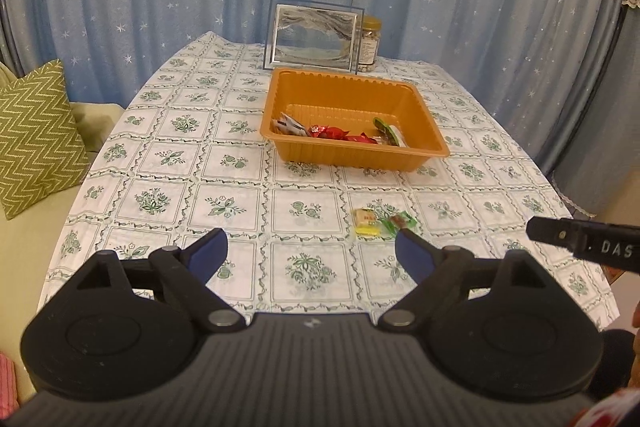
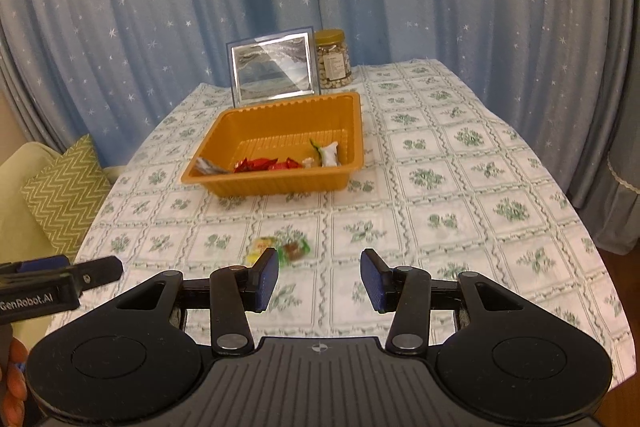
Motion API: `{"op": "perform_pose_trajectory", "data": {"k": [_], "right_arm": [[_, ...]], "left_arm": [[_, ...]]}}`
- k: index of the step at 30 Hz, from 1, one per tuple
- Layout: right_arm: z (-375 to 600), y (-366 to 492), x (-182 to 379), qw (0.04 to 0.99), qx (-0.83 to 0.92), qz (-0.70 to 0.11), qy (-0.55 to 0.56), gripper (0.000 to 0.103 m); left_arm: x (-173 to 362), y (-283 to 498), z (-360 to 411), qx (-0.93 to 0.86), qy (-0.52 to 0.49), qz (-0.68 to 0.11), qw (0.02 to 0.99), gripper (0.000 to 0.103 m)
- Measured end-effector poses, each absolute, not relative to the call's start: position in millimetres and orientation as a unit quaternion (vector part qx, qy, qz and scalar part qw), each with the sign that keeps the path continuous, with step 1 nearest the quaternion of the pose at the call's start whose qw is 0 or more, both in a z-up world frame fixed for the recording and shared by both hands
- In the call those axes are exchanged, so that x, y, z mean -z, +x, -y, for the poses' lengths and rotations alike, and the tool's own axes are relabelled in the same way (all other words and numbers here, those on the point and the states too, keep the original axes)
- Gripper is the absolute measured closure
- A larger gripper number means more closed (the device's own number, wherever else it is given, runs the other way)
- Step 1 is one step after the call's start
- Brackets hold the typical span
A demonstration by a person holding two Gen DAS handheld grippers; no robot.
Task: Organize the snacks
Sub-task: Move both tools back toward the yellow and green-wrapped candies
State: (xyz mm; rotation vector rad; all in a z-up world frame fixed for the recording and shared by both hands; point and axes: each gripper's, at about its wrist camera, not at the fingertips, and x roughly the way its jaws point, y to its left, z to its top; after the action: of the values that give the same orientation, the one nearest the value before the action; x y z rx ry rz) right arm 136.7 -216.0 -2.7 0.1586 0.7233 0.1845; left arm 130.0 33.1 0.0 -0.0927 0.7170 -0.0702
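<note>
An orange tray [image 1: 360,157] [image 2: 272,185] sits mid-table and holds several wrapped snacks, among them red wrappers [image 1: 328,132] [image 2: 256,164] and a green-and-white packet [image 1: 388,133] [image 2: 330,153]. Two small snacks lie loose on the cloth in front of the tray: a yellow one [image 1: 366,223] [image 2: 262,247] and a green one [image 1: 402,221] [image 2: 296,249]. My left gripper [image 1: 310,239] hangs wide open and empty above the near table, left of those two. My right gripper [image 2: 319,259] stands partly open with nothing between its pads, just right of the loose snacks.
A framed picture [image 1: 314,37] and a nut jar [image 1: 370,43] stand behind the tray at the table's far edge. Blue star curtains hang behind. A green zigzag cushion [image 1: 36,139] rests on a sofa to the left. The floral tablecloth [image 2: 460,187] covers the table.
</note>
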Motion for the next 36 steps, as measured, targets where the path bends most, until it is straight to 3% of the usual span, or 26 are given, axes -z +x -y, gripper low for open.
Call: {"op": "perform_pose_trajectory", "data": {"k": [16,36], "right_arm": [[213,137,28,0.922,-0.086,-0.37,0.073,0.057],[175,215,105,0.914,-0.163,-0.37,-0.006,0.057]], "left_arm": [[20,132,-34,-0.004,-0.022,-0.339,0.941,0.014],[88,203,-39,0.01,-0.035,-0.37,0.928,0.014]]}}
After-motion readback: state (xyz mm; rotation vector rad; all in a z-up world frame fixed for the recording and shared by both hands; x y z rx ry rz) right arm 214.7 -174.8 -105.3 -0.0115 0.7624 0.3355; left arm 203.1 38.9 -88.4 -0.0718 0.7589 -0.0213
